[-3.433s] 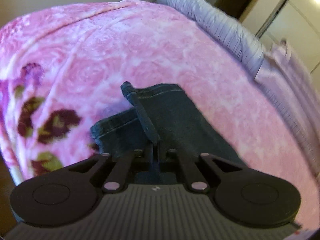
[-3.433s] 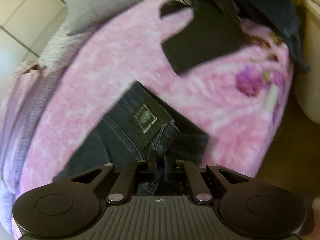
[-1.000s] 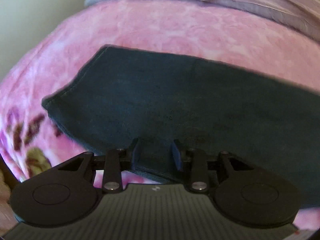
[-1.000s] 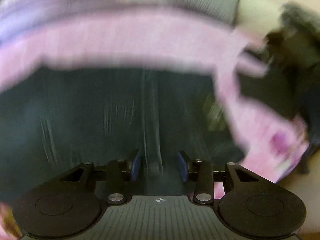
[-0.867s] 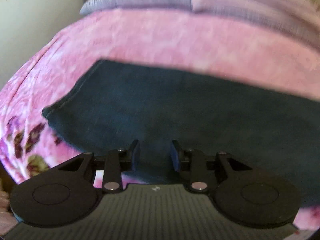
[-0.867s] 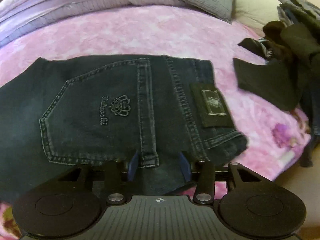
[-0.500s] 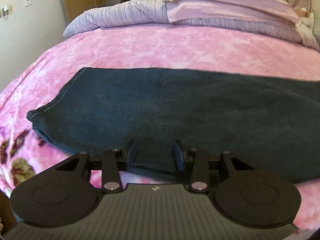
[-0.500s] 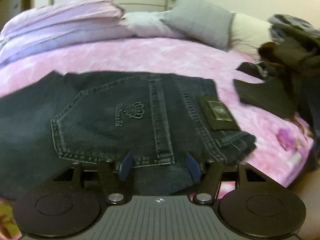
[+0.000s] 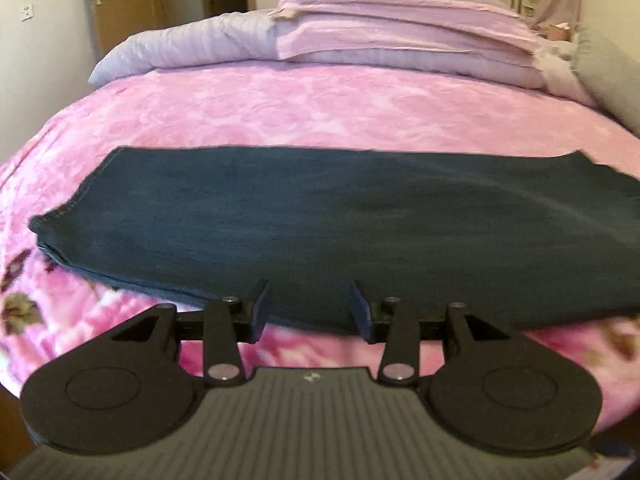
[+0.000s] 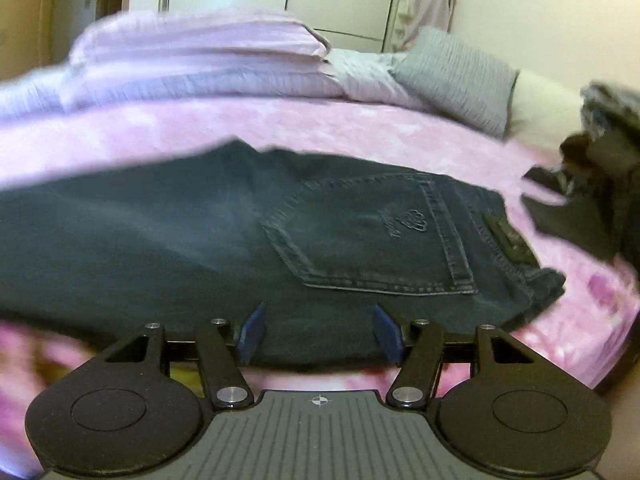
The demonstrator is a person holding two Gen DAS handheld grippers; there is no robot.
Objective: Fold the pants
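Observation:
Dark blue jeans (image 9: 320,216) lie flat across the pink bed cover, folded lengthwise leg on leg, cuffs at the left in the left wrist view. Their waist end with a back pocket (image 10: 376,240) and leather patch shows in the right wrist view. My left gripper (image 9: 308,304) hovers at the near edge of the legs; its jaws are opening and nothing is pinched between them. Over the near edge below the pocket hangs my right gripper (image 10: 318,330), jaws apart, pads clear of the cloth.
Folded lilac bedding (image 9: 400,36) is stacked at the far side of the pink floral blanket (image 9: 304,112). A grey pillow (image 10: 456,80) and a heap of dark clothes (image 10: 592,184) lie to the right. A door (image 9: 116,12) stands at back left.
Both grippers let go of the jeans, opened wider and drew back toward the near bed edge. The jeans now lie spread flat, and more of the room shows behind.

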